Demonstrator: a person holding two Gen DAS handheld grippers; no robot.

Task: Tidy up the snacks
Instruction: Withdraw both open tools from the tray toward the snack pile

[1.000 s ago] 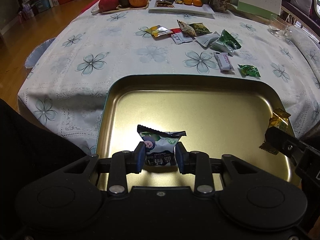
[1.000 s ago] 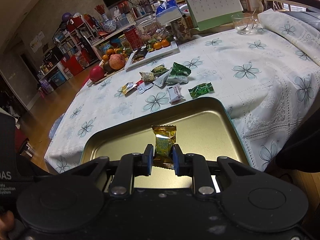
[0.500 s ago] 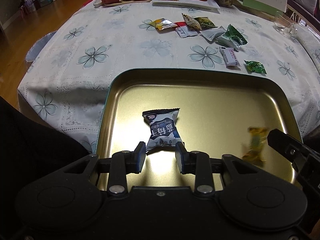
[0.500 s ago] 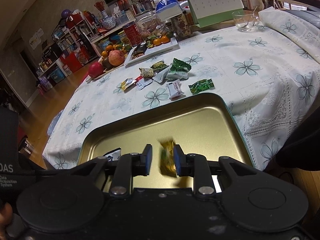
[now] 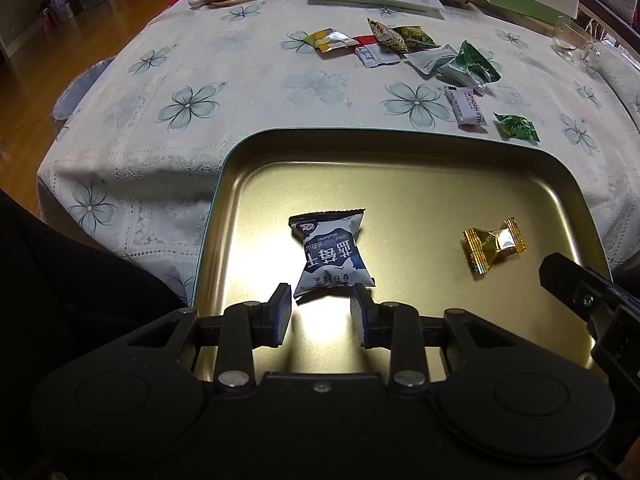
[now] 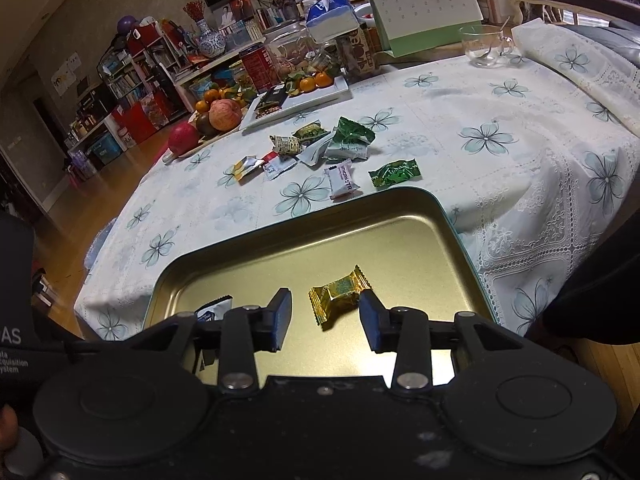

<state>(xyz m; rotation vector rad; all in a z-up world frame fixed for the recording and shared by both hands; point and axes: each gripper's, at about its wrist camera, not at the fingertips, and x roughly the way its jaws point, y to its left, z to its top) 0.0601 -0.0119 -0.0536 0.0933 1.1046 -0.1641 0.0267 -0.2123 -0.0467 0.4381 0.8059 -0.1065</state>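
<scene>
A gold metal tray sits at the near table edge. In it lie a dark blue and white snack packet and a gold-wrapped candy. My left gripper hangs open just behind the blue packet, touching nothing. The jaws of my right gripper are opening above the gold candy, which lies loose on the tray floor. A corner of the blue packet peeks out behind the right gripper's left finger. Several more wrapped snacks are scattered on the flowered tablecloth beyond the tray.
A white packet and a green candy lie closest to the tray's far rim. Further back stand a fruit board, a white plate with oranges, a desk calendar and a glass cup.
Both snacks were let go into the tray: the blue packet fell flat from the left jaws, the gold candy dropped from the right jaws, which have spread apart.
</scene>
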